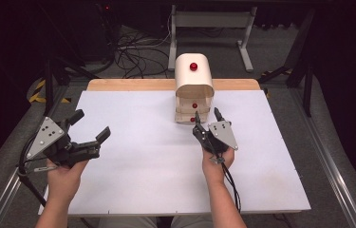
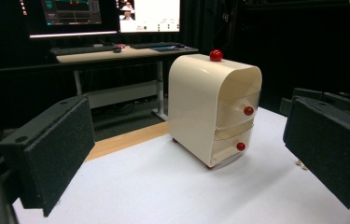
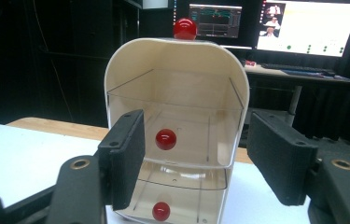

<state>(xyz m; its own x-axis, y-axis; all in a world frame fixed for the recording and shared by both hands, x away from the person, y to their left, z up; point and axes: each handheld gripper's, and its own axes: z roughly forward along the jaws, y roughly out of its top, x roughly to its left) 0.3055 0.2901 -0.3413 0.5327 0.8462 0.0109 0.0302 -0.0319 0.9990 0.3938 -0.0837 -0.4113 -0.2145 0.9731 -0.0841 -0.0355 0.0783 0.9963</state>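
Cream plastic two-drawer cabinet with red knobs (image 3: 176, 140) stands just ahead of the right claw (image 3: 196, 154), whose jaws gape, empty; the left claw (image 1: 90, 126) is wide, empty.

A small cabinet (image 1: 194, 89) stands at the table's (image 1: 133, 190) far edge, 2 drawers stacked — right gripper (image 1: 207, 121) just before it, left gripper (image 1: 90, 126) well apart leftward.

Black tongs (image 1: 206, 119) with grey screwed plates, trailing black cables.
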